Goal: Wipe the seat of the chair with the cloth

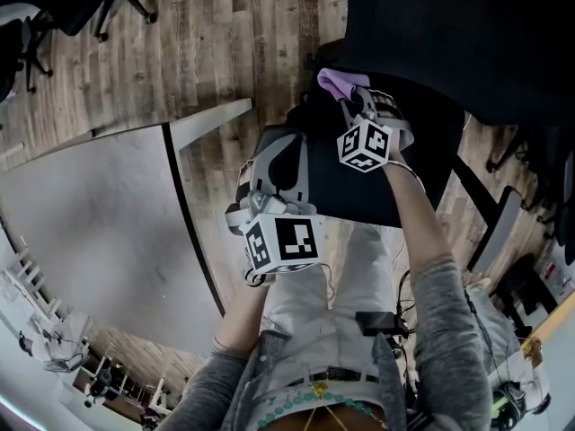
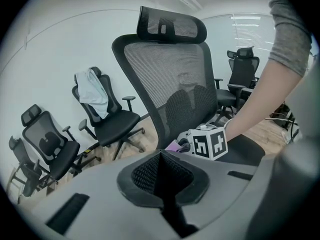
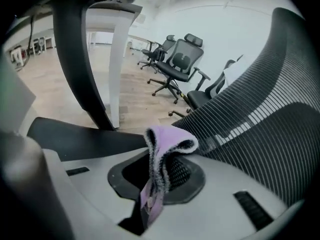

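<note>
The right gripper (image 3: 151, 186) is clenched on the purple cloth (image 3: 167, 143). The cloth stands upright at frame centre, its top folded right toward the mesh back (image 3: 260, 119). The left gripper (image 2: 162, 181) is clenched on nothing, at the lower-left corner of the seat (image 1: 364, 196).

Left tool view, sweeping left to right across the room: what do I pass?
Black headrest chair → chair draped with a pale cloth → big mesh-back chair → black chair at the back → person's grey sleeve.
</note>
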The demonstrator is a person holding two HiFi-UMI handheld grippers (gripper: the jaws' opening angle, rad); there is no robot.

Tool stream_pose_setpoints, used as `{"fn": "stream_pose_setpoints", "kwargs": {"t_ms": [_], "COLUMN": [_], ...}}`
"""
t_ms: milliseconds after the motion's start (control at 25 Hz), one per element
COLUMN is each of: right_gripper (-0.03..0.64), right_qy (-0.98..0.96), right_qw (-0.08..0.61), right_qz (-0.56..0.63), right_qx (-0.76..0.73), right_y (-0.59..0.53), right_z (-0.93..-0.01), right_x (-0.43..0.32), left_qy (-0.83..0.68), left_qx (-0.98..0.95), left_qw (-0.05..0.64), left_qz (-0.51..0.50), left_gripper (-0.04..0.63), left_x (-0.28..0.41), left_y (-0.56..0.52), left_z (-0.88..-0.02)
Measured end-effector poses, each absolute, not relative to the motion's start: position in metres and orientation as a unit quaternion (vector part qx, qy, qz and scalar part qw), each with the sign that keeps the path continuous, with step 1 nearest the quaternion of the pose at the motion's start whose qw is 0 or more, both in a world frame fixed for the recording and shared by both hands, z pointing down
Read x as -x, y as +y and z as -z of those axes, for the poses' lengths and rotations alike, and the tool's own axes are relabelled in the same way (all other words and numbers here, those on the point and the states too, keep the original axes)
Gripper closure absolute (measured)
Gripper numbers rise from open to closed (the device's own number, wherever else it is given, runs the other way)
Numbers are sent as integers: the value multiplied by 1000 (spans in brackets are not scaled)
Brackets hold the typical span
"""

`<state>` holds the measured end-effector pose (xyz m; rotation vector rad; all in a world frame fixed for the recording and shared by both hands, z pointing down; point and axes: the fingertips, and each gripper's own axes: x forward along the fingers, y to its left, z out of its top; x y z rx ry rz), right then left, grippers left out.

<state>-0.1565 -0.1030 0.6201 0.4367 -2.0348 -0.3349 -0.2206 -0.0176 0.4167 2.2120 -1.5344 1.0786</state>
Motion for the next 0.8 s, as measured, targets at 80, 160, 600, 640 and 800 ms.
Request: {"fn": "stream_pose_setpoints", "kwargs": {"t_ms": [80, 160, 600, 640, 800], "right_gripper": [569, 569, 569, 569, 569], "right_qy": [-830, -820, -785, -781, -778], "right_qw": [505, 518, 584, 589, 596], "right_qz": [158, 174, 156, 160, 149], "right_qx": [-174, -167, -136, -134, -129], "right_y": [-102, -103, -104, -105, -105], "right_z": [-626, -633, -679, -681, -687], "right_x": [158, 159, 155, 155, 158], "left_qy": [-527, -527, -525, -525, -526], "left_qx": [-756, -756, -755, -755, -755], "left_qw": [121, 121, 119, 119, 121], "left_qz": [-369, -369, -375, -375, -372], "left_gripper": [597, 597, 597, 597, 597], "left_x": [220, 220, 216, 216, 219], "left_y": [-16, -16, -22, -23, -24], "left_z": [-416, -416, -415, -414, -412]}}
